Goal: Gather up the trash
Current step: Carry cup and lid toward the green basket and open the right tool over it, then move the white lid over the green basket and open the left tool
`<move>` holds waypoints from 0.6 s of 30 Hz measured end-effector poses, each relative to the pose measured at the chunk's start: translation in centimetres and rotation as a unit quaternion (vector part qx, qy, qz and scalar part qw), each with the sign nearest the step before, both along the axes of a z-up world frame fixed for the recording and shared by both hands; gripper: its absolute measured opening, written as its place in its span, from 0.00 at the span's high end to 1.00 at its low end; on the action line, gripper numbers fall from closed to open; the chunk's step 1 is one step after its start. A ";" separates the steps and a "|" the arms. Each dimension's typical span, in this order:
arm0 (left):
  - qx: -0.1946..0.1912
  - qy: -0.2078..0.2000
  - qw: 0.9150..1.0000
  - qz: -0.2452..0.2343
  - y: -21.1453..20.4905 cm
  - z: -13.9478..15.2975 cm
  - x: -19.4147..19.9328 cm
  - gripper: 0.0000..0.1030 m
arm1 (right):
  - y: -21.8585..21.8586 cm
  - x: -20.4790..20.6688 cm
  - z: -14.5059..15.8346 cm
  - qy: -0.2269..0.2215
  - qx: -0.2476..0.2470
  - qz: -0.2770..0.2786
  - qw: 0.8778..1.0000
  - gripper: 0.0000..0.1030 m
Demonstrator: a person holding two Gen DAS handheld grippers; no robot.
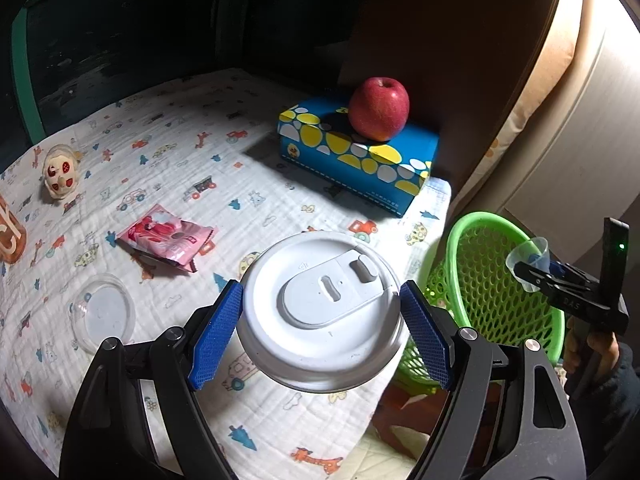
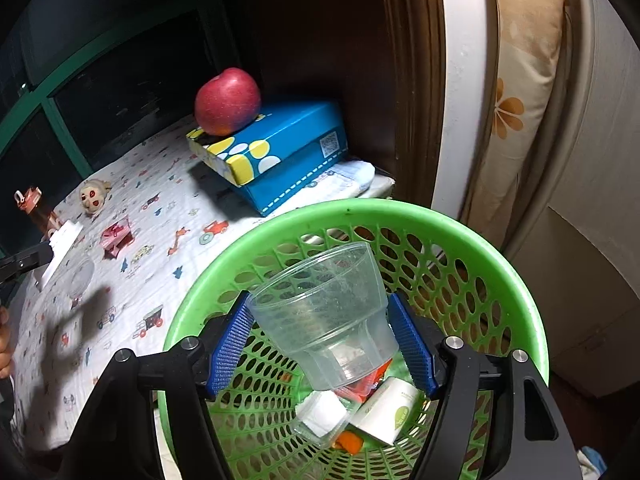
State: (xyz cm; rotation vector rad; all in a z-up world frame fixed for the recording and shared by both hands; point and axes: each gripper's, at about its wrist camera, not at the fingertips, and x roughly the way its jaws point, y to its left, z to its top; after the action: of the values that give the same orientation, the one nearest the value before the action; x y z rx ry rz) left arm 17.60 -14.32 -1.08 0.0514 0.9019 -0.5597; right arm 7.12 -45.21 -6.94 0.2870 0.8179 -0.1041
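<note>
Already your right gripper (image 2: 322, 342) holds the clear cup (image 2: 326, 312) in its jaws over the part-filled green basket (image 2: 516, 276), your left gripper (image 1: 320, 330) clamps the lidded cup (image 1: 320, 312), while pink wrapper (image 1: 168, 238) and clear lid (image 1: 103, 314) wait on the counter (image 1: 240, 184).

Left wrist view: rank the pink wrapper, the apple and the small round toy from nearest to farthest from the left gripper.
From the left gripper, which holds a white lid:
1. Pink wrapper, just ahead, left.
2. Apple, ahead, on the blue box.
3. Small round toy, far left.
</note>
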 end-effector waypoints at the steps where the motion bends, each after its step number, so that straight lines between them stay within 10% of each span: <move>1: 0.000 0.000 1.000 -0.003 -0.2 0.0 -0.1 0.24 | -0.2 0.0 -0.1 0.000 0.002 -0.004 1.000 0.32; 18: 0.001 0.003 0.997 -0.082 -7.6 0.3 -2.6 0.24 | -2.0 -4.2 3.0 -0.046 0.004 -0.025 0.999 0.26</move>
State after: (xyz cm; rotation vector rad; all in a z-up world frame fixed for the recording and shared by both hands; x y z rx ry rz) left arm 15.05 -21.88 -0.82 0.1263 0.9098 -0.7114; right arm 2.92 -47.24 -3.94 0.3178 0.7209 -0.1341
